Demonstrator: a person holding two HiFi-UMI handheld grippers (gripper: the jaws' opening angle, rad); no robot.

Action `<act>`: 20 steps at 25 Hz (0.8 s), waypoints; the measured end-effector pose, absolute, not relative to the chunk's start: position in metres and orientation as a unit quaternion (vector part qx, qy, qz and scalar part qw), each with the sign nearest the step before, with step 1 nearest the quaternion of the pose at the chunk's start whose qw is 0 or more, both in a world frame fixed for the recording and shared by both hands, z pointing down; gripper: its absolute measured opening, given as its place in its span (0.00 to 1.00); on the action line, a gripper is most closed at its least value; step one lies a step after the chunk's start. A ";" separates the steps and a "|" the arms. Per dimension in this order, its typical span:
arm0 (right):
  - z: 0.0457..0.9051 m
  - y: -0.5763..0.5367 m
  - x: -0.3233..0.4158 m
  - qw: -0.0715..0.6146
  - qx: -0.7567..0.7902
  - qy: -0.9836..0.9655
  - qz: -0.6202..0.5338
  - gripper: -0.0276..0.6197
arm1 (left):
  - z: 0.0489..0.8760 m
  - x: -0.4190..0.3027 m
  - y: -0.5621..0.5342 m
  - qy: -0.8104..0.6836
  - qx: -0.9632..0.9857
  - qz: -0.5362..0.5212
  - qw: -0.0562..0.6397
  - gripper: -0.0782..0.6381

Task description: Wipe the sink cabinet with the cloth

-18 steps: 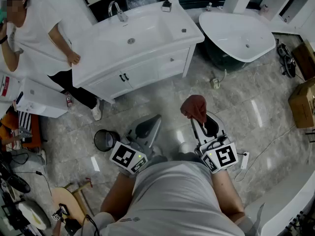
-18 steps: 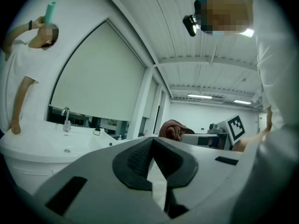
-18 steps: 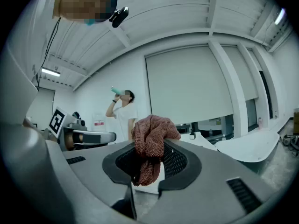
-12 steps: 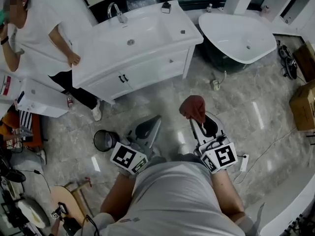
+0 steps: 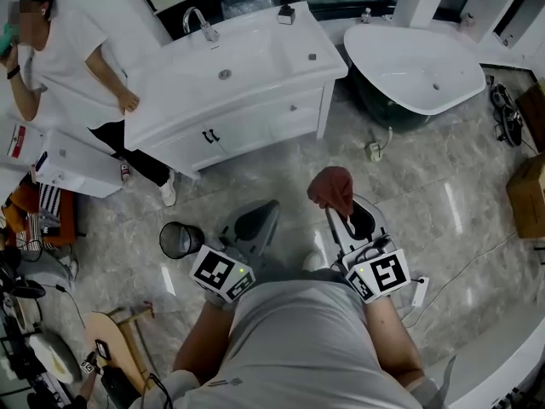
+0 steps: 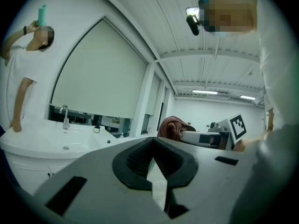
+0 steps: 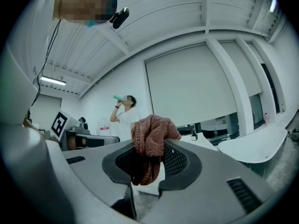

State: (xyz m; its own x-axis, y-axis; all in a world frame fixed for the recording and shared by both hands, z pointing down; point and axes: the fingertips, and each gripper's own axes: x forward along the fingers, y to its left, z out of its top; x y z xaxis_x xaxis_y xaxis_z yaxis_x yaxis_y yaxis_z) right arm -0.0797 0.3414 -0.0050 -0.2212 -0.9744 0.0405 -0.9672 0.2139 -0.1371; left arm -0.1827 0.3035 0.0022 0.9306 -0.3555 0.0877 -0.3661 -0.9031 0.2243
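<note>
The white sink cabinet point(image 5: 247, 122) with basin and chrome tap point(image 5: 201, 20) stands across the marble floor, well ahead of both grippers. A reddish-brown cloth point(image 5: 333, 187) is bunched at the tip of my right gripper point(image 5: 339, 207), which is shut on it. In the right gripper view the cloth point(image 7: 151, 141) hangs over and between the dark pads point(image 7: 175, 160). My left gripper point(image 5: 254, 221) is held beside it, shut with nothing in it. From the left gripper view point(image 6: 153, 158) the cabinet point(image 6: 49, 148) lies to the left and the cloth point(image 6: 174, 126) to the right.
A person in white point(image 5: 64, 54) stands at the cabinet's left end, one hand on the top, drinking from a teal bottle. A white bathtub point(image 5: 417, 62) sits to the right. A black bin point(image 5: 180, 241), a cardboard box point(image 5: 528, 194) and cables lie on the floor.
The head view has drifted slightly. Both grippers keep their places and the cloth stays in the right one.
</note>
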 end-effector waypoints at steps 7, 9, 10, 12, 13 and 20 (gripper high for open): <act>0.007 0.333 -0.062 0.028 -0.615 0.783 -0.086 0.21 | 0.014 -0.169 0.300 -0.202 0.970 0.038 0.127 0.12; 0.012 0.325 -0.059 0.023 -0.617 0.781 -0.091 0.21 | 0.019 -0.171 0.290 -0.212 0.967 0.038 0.134 0.13; 0.015 0.320 -0.058 0.021 -0.619 0.779 -0.094 0.21 | 0.022 -0.172 0.285 -0.216 0.966 0.037 0.138 0.12; 0.019 0.310 -0.057 0.018 -0.622 0.776 -0.097 0.21 | 0.027 -0.173 0.273 -0.215 0.965 0.036 0.142 0.13; 0.021 0.304 -0.057 0.017 -0.624 0.775 -0.099 0.21 | 0.028 -0.173 0.266 -0.213 0.966 0.037 0.141 0.12; 0.033 0.246 -0.064 0.009 -0.631 0.766 -0.118 0.21 | 0.036 -0.173 0.204 -0.193 0.969 0.038 0.152 0.12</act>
State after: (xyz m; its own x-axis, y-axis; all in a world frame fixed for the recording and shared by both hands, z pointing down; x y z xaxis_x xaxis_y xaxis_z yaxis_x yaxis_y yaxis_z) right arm -0.0643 0.2457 0.0332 -0.2024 -0.9698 0.1364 -0.9657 0.1744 -0.1925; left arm -0.1731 0.2035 0.0357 0.9222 -0.3632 0.1328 -0.3864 -0.8792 0.2787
